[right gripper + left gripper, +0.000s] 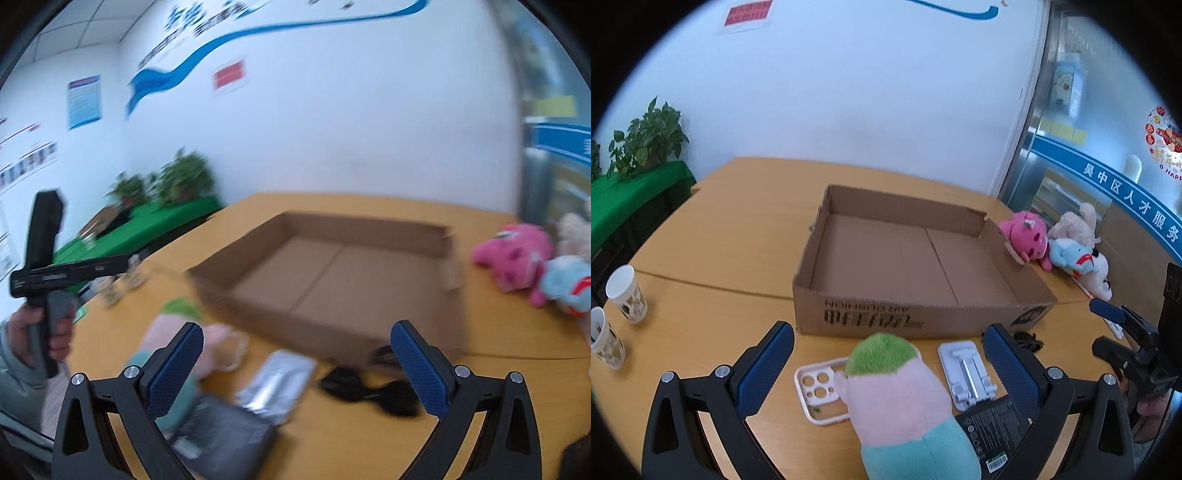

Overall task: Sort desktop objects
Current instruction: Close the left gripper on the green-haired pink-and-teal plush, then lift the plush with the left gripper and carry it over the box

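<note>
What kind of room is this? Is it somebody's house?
Probably an office or public service centre, not a house: printed notices and a blue wave graphic cover the wall, and a glass door carries lettering.

A white wall (849, 92) with a blue swoosh (207, 51) and a red notice (748, 14) is seen behind the wooden surface (738, 206); potted plants (646, 136) are set on a green-covered stand (631, 195) beyond its left edge, a glass partition (1108, 147) beyond its right
</note>
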### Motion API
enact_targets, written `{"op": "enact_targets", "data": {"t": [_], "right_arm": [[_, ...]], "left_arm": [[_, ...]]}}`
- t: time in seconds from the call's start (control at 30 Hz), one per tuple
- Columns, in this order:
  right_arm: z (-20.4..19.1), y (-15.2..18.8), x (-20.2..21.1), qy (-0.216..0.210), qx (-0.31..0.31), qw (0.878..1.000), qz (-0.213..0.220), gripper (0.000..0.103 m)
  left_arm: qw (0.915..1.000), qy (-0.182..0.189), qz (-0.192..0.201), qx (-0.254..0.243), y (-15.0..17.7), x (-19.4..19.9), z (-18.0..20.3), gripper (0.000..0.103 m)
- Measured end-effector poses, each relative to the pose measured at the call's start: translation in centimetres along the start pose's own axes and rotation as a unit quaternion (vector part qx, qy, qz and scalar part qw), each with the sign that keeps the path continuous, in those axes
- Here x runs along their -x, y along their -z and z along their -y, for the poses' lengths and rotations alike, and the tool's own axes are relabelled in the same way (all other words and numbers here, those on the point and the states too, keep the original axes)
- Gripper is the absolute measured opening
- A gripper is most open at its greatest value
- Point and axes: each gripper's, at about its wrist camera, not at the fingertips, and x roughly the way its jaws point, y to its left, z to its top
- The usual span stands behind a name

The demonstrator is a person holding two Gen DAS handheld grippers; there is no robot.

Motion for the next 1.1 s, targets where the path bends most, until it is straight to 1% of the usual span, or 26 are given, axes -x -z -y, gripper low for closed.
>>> {"op": "enact_targets", "data": {"t": [0.07,0.17,0.23,0.3,0.37,0.4,0.5,0.63,0.73,0.87,0.97,1.03,1.1], "right_arm": [[-2.9,1.0,-2.0,-0.047,0.011,0.998,-0.029,0.103],[-6.3,2.6,-4.3,-0.106,0.013,0.991,-0.076,0.103],[-7.9,3.5,-5.7,-0.122,0.026,0.986,-0.107,0.103],[-9.1,4.3,-6.8,-0.132,0.042,0.981,-0.133,0.103],[-9.3,4.8,-7.5,-0.139,0.046,0.978,-0.147,0.103],[-9.4,5.0,-7.6,-0.143,0.044,0.977,-0.152,0.103],[-9.2,5.4,-8.4,-0.149,0.034,0.974,-0.168,0.103],[-9.8,5.6,-9.2,-0.165,0.032,0.968,-0.185,0.103],[-11.4,5.8,-10.2,-0.180,0.047,0.963,-0.194,0.103],[-13.5,7.0,-12.6,-0.188,0.071,0.954,-0.224,0.103],[-14.1,7.7,-13.3,-0.187,0.087,0.954,-0.217,0.103],[-14.2,7.7,-13.1,-0.190,0.100,0.953,-0.216,0.098],[-14.1,7.8,-13.2,-0.192,0.102,0.953,-0.211,0.095]], "left_arm": [[0.9993,0.004,-0.030,0.022,1.2,-1.5,-0.6,0.103],[0.9958,0.030,-0.071,0.049,3.0,-3.6,-1.9,0.103],[0.9913,0.044,-0.104,0.068,3.9,-5.3,-2.6,0.102],[0.9866,0.072,-0.121,0.081,5.0,-6.3,-3.0,0.102],[0.9815,0.104,-0.122,0.104,5.6,-7.0,-3.7,0.102],[0.9800,0.110,-0.122,0.112,5.8,-7.0,-3.8,0.100],[0.9783,0.129,-0.119,0.109,5.9,-6.7,-3.7,0.085],[0.9791,0.127,-0.126,0.097,5.9,-5.7,-3.5,0.079],[0.9788,0.124,-0.127,0.102,6.1,-5.3,-3.6,0.077],[0.9780,0.125,-0.127,0.109,6.5,-5.0,-3.6,0.075],[0.9780,0.125,-0.126,0.110,6.6,-4.9,-3.5,0.072],[0.9778,0.129,-0.127,0.106,6.4,-4.8,-3.2,0.071],[0.9775,0.135,-0.127,0.100,6.1,-4.6,-2.9,0.070]]}}
